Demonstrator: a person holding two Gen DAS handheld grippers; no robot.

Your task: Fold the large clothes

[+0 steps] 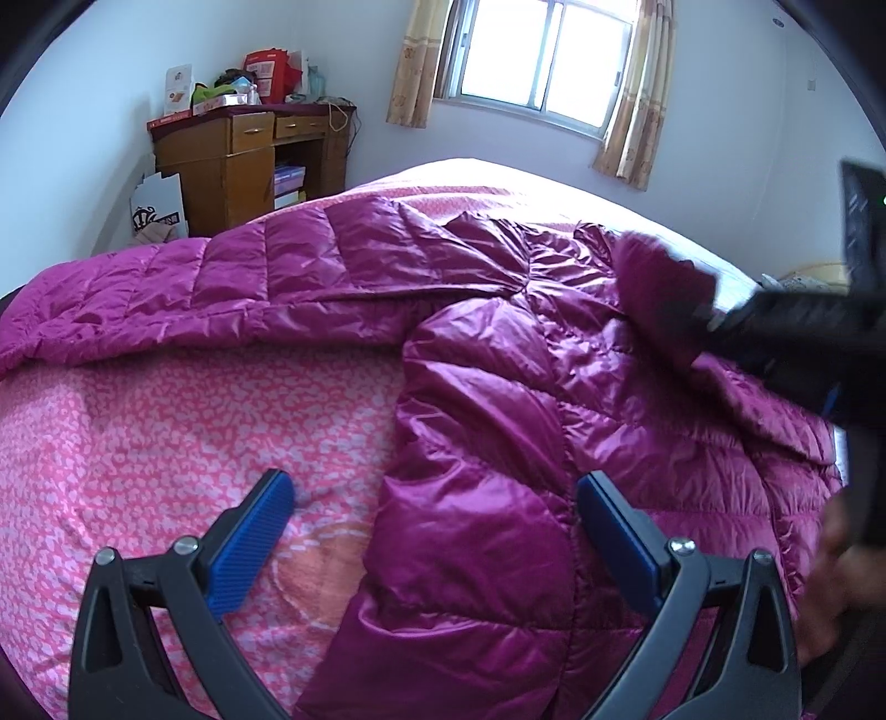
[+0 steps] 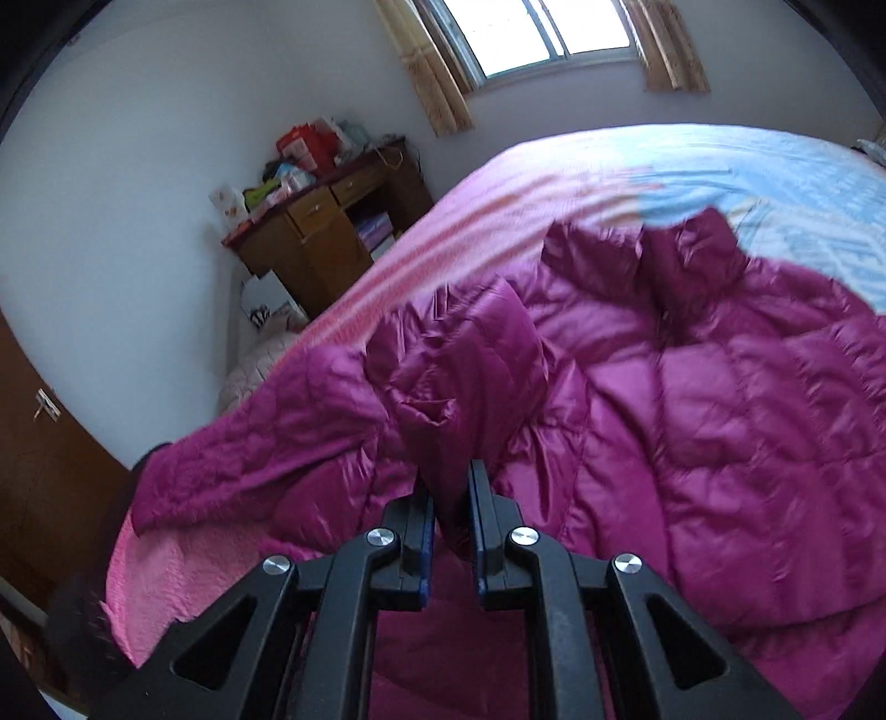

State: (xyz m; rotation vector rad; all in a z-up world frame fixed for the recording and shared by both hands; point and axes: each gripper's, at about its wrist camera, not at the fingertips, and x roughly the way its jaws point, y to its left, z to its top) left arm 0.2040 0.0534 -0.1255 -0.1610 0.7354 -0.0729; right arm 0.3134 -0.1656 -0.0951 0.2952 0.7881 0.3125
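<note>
Now the right claw (image 2: 451, 498) pinches a jacket (image 2: 692, 399) sleeve, angled downward; left claw (image 1: 434, 498) gapes.

1. A magenta quilted down jacket (image 2: 692, 399) is seen spread across a bed, its collar turned toward the window (image 2: 545, 33).
2. A bunched fold of the jacket, apparently a sleeve, is pinched between the narrowly set jaws of the right gripper (image 2: 451, 498) and lifted above the rest of the garment.
3. The bed is covered by a pink patterned bedspread (image 2: 443, 221), with pale blue cloth at its far end.
4. A cluttered wooden desk (image 2: 326, 232) is shown against the wall beyond the bed.
</note>
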